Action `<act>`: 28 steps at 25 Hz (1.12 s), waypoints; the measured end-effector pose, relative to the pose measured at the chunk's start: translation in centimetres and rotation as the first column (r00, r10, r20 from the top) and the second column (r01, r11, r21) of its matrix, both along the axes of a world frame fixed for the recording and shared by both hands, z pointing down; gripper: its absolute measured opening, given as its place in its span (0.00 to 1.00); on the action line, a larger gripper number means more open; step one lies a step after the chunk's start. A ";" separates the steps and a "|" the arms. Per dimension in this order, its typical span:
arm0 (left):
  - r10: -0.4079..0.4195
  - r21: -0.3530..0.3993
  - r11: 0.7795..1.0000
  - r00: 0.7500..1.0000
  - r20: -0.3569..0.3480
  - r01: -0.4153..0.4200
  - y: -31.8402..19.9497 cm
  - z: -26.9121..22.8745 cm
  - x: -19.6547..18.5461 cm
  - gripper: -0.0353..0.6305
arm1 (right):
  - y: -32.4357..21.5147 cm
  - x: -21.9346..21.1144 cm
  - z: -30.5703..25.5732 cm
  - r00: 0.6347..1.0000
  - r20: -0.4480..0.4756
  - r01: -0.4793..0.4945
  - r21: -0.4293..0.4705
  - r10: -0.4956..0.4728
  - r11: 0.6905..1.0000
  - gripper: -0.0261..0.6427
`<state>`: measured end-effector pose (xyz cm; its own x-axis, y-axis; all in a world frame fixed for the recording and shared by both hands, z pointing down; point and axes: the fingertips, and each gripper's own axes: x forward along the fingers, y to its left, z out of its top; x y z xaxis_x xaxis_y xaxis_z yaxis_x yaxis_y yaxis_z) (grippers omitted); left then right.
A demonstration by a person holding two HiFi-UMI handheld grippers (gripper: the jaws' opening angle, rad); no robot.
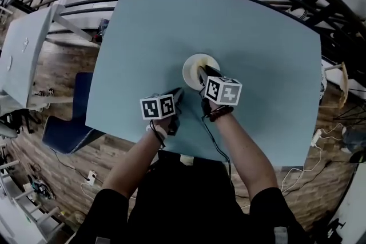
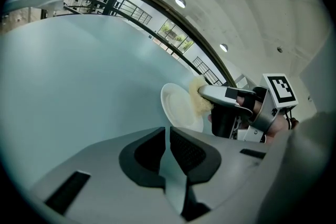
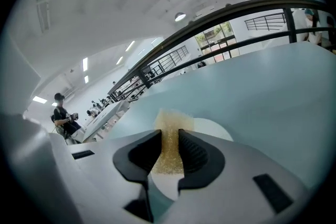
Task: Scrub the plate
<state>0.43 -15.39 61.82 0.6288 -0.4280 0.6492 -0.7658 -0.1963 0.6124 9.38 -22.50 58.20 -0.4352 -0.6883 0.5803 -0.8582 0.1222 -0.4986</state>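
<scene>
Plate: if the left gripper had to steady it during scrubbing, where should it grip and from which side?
Probably the plate rim on its left edge, approached low from the left by the left gripper. It lies flat on the table, so only the rim offers a pinch, and the right gripper holds the scrubber over its right side.

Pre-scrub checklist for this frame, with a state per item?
1. Sponge held in right gripper: ok, the jaws are shut on it.
2. Sponge meeting plate: ok, it meets the plate's side nearest that gripper.
3. Plate lying flat on table: ok.
4. Left gripper steadying the plate: not ok; its jaws are shut on nothing and stop short of the plate.
5. Soap or water on the plate: cannot tell.
</scene>
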 end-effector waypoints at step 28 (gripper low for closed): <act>-0.007 -0.002 1.000 1.000 -0.021 0.007 0.3 -0.3 -0.8 0.11 | 2.0 -1.0 2.4 1.000 0.026 -0.003 -0.061 0.004 0.998 0.20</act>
